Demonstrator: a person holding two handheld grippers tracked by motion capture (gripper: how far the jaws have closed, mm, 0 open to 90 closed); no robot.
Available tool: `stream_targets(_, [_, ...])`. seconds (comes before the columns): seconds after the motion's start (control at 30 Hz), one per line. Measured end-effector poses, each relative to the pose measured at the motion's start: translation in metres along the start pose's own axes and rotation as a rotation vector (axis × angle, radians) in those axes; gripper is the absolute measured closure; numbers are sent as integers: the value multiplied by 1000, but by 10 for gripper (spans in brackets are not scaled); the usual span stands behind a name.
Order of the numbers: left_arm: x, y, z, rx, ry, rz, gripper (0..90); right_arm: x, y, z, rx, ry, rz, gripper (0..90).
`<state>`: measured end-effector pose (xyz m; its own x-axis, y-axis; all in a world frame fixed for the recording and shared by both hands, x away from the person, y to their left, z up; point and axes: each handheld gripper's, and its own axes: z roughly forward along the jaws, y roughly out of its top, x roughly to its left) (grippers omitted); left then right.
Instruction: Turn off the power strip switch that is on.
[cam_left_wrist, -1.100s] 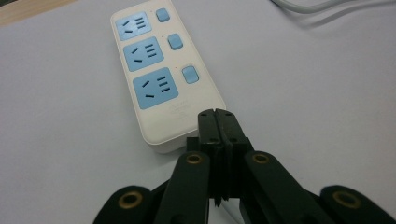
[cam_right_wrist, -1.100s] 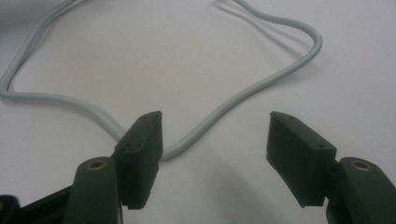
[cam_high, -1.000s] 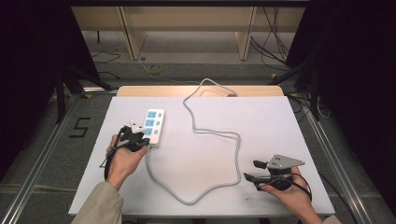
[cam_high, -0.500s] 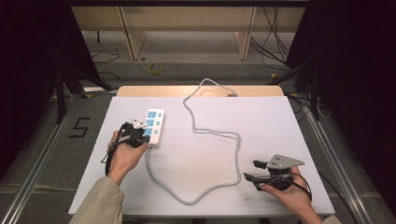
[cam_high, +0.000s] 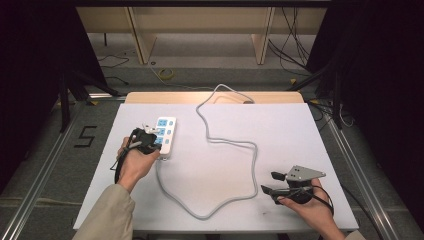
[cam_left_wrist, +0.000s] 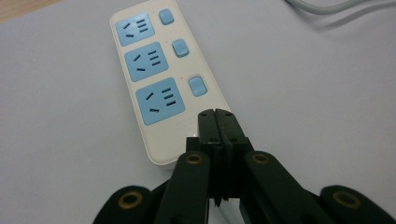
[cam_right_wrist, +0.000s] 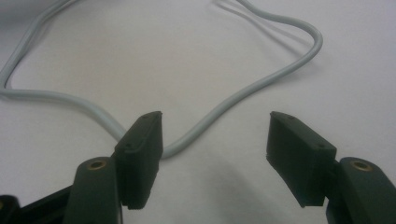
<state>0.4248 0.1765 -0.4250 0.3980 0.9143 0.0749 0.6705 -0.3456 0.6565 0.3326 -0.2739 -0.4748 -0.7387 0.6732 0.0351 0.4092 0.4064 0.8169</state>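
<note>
A white power strip (cam_high: 167, 131) with three blue sockets and three blue switches lies at the table's left, also in the left gripper view (cam_left_wrist: 159, 70). Its grey cord (cam_high: 251, 159) runs from the near end, loops across the middle and goes off the far edge. My left gripper (cam_high: 151, 140) is shut with nothing between its jaws. Its tips (cam_left_wrist: 215, 117) hover over the strip's near end, just below the nearest socket. At the front right, my right gripper (cam_high: 272, 182) rests open on the table, pointing left. A bend of the cord (cam_right_wrist: 261, 79) lies just beyond its empty jaws (cam_right_wrist: 215, 128).
A white sheet (cam_high: 290, 130) covers the table, with a wooden strip (cam_high: 150, 97) along the far edge. A "5" mark (cam_high: 86, 136) is on the floor at the left. Cables and shelf legs (cam_high: 262, 35) stand beyond the table.
My left gripper has edged slightly farther away from the person along the strip's near end, still shut. The right gripper has not moved.
</note>
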Motion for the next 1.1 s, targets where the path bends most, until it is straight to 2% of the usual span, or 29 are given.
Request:
stream_targets(0.5, [3,6,5,24,4,10,896,0,0,0,0,-1,-3,370])
stream_targets(1.1, [5,10,9,49,1,3,896,0,0,-1,-1,-3,-4,366])
